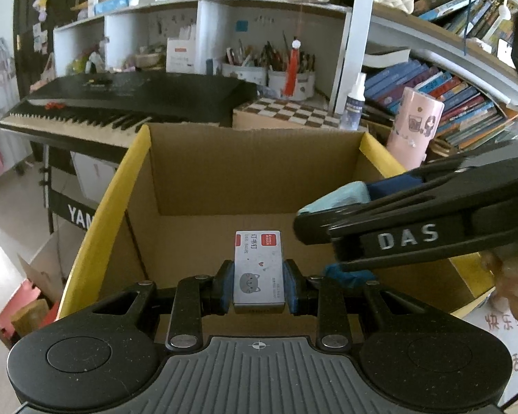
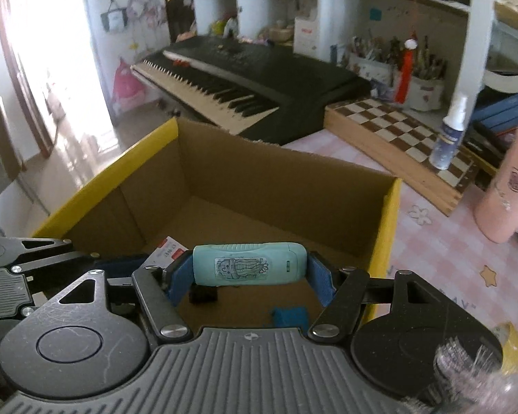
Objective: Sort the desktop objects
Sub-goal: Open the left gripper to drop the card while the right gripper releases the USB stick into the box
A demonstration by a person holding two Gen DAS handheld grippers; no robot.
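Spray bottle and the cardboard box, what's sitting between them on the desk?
In the right wrist view, the wooden chessboard the spray bottle stands on, then bare pink tablecloth up to the cardboard box.

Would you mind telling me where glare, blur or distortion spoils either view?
Right wrist view: the window at left is blown out and the far shelves look soft. Left wrist view: evenly lit, but the fisheye bends the shelves, and the box stays sharp.

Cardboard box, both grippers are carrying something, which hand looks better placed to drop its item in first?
Probably left. The left gripper holds the staple box centred over the cardboard box; the right gripper with its teal case sits nearer the rim.
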